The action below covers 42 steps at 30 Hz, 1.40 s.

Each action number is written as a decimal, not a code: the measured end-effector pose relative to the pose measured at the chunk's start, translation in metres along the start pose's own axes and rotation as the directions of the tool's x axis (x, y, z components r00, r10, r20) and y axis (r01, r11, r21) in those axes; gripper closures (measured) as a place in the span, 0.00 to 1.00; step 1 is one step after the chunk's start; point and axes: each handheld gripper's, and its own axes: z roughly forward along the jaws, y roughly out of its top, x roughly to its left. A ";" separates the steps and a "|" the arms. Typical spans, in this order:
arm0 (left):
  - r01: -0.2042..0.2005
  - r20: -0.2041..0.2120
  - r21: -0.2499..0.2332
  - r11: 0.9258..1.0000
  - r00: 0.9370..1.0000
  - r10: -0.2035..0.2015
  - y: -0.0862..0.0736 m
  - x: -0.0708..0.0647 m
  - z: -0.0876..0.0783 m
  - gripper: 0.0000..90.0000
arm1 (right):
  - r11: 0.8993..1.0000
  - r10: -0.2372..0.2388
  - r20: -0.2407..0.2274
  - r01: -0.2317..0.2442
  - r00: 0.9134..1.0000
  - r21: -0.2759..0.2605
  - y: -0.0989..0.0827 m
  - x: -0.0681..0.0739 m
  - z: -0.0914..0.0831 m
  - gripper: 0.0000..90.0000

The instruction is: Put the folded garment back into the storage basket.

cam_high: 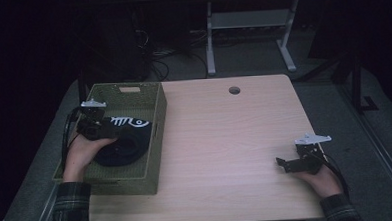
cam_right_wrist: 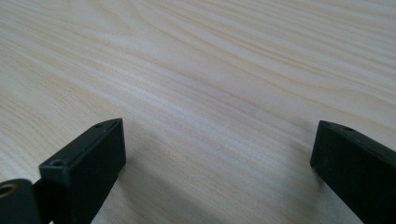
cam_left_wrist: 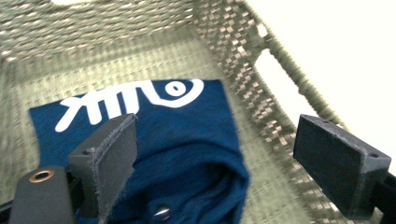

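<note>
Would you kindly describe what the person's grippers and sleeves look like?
Both the left gripper and the right gripper are black, with two blocky flat-faced jaws, a grey three-cornered plate on top and a black cable trailing back. The left gripper view shows a brass-coloured ring near one jaw's base. The sleeves are dark plaid.

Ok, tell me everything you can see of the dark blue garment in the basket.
The dark blue garment is soft knit-looking fabric with a white fish-skeleton print, loosely folded into a rumpled bundle with one flat printed end. It lies on the floor of the green woven basket, at the table's left side. A small metal snap shows near its lower fold. The left gripper hangs over it, jaws wide apart and not pressing on it.
</note>
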 end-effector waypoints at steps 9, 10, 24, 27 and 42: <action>-0.017 0.037 -0.046 0.999 0.999 0.019 0.014 -0.024 0.002 0.14 | 1.000 0.000 0.000 0.000 1.000 0.000 0.000 0.000 0.000 0.03; -0.021 0.040 -0.051 0.998 0.999 0.023 0.015 -0.027 0.002 0.14 | 1.000 0.000 0.000 0.000 1.000 0.000 0.000 0.000 0.000 0.03; -0.068 0.131 -0.119 0.990 0.988 0.084 0.036 -0.085 0.017 0.15 | 1.000 0.001 0.000 -0.001 1.000 0.000 0.000 0.000 0.000 0.03; -0.082 0.153 -0.118 0.990 0.983 0.100 0.037 -0.099 0.024 0.15 | 1.000 0.001 0.000 -0.001 1.000 0.000 0.000 0.000 0.000 0.03; -0.169 0.219 -0.102 0.980 0.958 0.187 0.027 -0.164 0.064 0.15 | 1.000 0.001 0.000 -0.001 1.000 0.000 0.000 0.000 0.000 0.03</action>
